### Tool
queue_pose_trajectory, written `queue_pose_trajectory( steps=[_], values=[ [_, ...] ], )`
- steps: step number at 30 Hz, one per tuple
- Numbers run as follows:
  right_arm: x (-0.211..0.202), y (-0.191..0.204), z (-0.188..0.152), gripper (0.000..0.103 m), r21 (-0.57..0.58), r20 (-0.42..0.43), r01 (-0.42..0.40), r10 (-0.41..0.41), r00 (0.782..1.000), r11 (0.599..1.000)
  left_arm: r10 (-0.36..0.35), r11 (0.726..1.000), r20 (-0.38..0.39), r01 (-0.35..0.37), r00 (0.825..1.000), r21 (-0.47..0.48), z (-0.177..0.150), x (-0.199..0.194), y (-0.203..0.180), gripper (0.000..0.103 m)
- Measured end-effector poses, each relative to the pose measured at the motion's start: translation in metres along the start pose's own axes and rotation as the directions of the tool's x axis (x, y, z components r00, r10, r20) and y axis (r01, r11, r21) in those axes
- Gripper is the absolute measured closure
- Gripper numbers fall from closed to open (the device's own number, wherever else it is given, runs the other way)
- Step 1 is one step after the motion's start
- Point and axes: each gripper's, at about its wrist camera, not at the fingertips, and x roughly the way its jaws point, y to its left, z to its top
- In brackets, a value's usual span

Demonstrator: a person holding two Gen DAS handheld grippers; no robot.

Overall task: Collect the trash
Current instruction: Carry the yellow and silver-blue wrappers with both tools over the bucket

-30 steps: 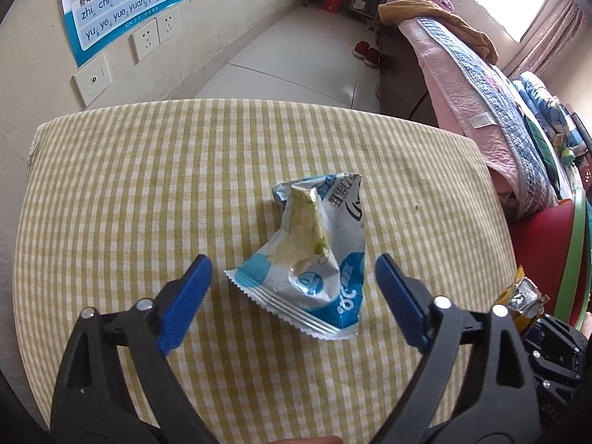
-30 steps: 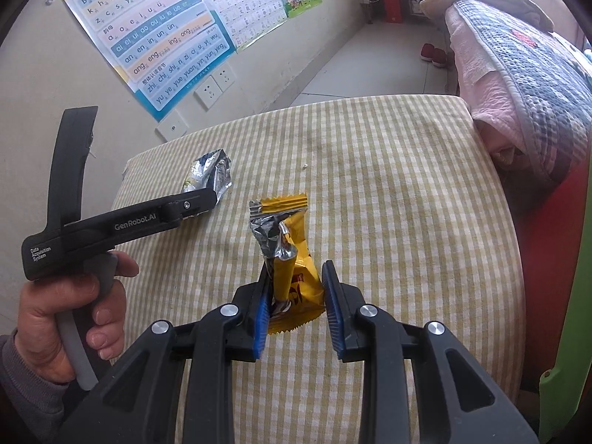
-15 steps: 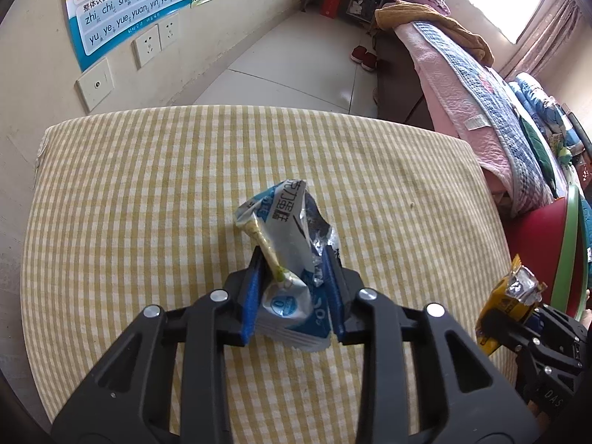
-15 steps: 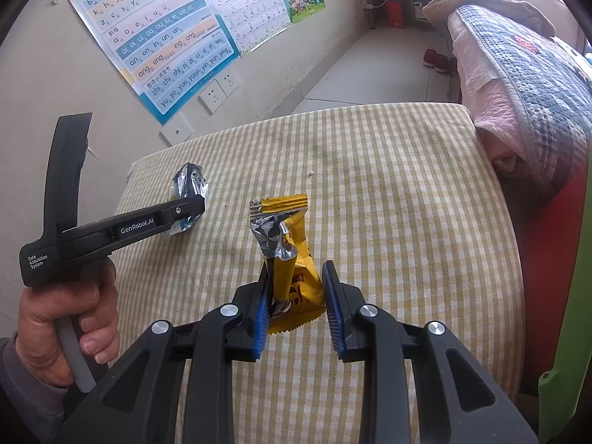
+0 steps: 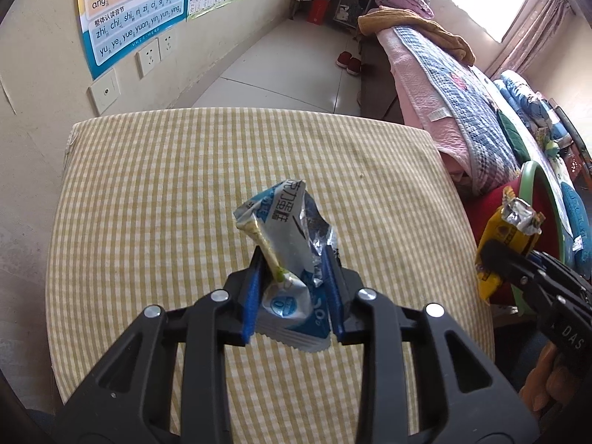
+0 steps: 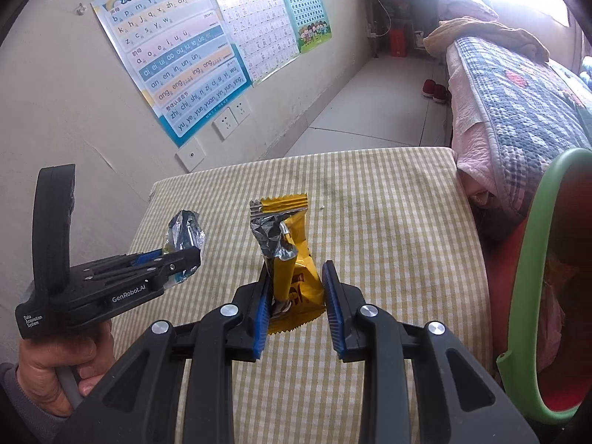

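My left gripper [image 5: 292, 277] is shut on a crumpled blue and white wrapper [image 5: 288, 244], which hangs lifted above the checked tablecloth [image 5: 166, 192]. In the right wrist view the same left gripper [image 6: 185, 255] shows at the left, held by a hand [image 6: 66, 362], with the wrapper [image 6: 183, 233] sticking out of its tip. My right gripper [image 6: 296, 288] is shut on a yellow wrapper [image 6: 292, 259] with a silver torn top, also off the table. That yellow wrapper [image 5: 507, 229] appears at the right edge of the left wrist view.
A red bin with a green rim [image 6: 529, 259] stands just past the table's right edge. A bed with pink and blue quilts [image 5: 462, 103] runs along the right. Wall posters [image 6: 177, 55] and sockets [image 6: 229, 118] are on the left wall beyond the table.
The left gripper closed on the blue and white wrapper and lifted it off the table. The right gripper rose with the yellow wrapper still held.
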Motion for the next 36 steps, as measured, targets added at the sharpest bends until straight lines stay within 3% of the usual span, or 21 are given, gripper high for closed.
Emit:
queue_pose_trajectory(
  steps=[19, 29, 36],
  values=[
    [-0.103, -0.001, -0.029, 0.075, 0.011, 0.127, 0.049, -0.05, 0.991, 0.999, -0.043, 0.996, 0.093, 0.036, 0.995, 0.078, -0.037, -0.088, -0.055, 0.074],
    [-0.138, -0.03, -0.036, 0.075, 0.065, 0.179, 0.082, -0.093, 0.979, 0.994, -0.087, 0.986, 0.101, 0.072, 0.991, 0.148, -0.039, -0.094, -0.102, 0.074],
    [-0.158, -0.08, -0.042, 0.075, 0.15, 0.201, 0.135, -0.164, 0.966, 0.979, -0.148, 0.968, 0.08, 0.128, 0.986, 0.216, -0.033, -0.082, -0.146, 0.074]
  ],
)
